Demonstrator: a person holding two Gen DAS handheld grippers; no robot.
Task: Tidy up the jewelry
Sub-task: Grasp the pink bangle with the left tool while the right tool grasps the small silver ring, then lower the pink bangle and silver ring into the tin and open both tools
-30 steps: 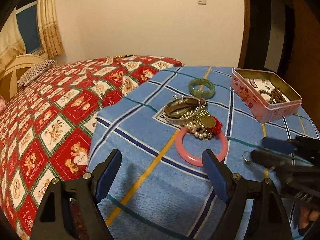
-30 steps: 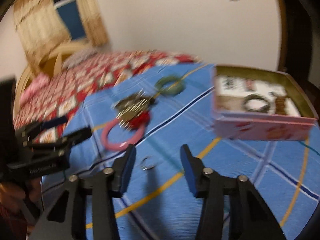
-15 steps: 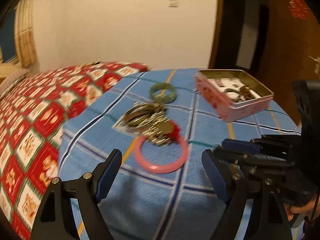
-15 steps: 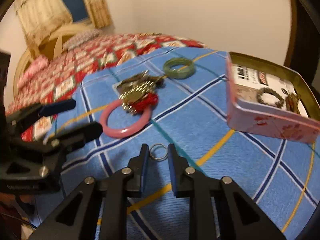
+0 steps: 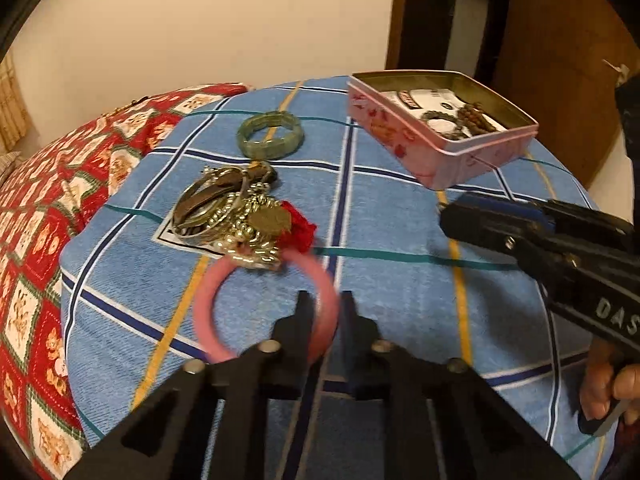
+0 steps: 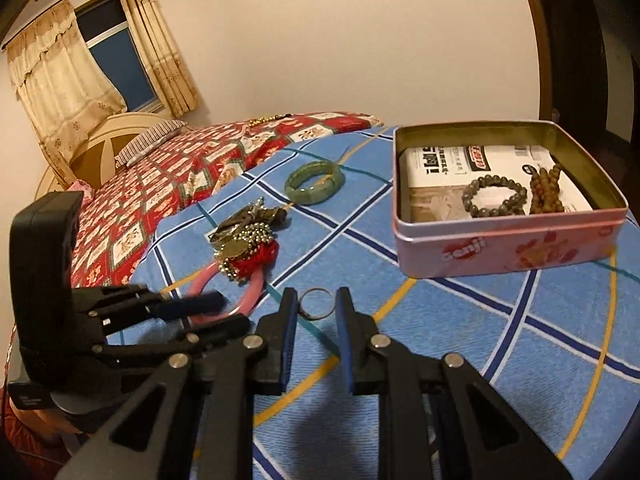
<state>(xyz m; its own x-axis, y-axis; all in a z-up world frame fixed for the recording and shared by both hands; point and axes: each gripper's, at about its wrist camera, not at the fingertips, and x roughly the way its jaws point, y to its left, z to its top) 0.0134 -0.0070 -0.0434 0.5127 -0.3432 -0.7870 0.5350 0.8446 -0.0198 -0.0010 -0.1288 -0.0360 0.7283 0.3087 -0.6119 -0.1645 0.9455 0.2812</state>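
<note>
**Pink bangle pinched, small ring bracketed**

A blue checked cloth [image 6: 460, 320] was spread over the surface, and a pink tin [image 6: 508, 248] holding 2 bead bracelets was set at the far right. A green bangle [image 6: 315, 182] and a tangled jewelry pile [image 5: 240, 216] were left at the far left. The left gripper [image 5: 323, 312] was closed on the near rim of the pink bangle [image 5: 224, 304]. The right gripper [image 6: 316, 312] was held narrowly spread around a small metal ring [image 6: 316, 303], not yet pinched. A lift clear of the pile and a carry to the tin were judged to be called for.
</note>
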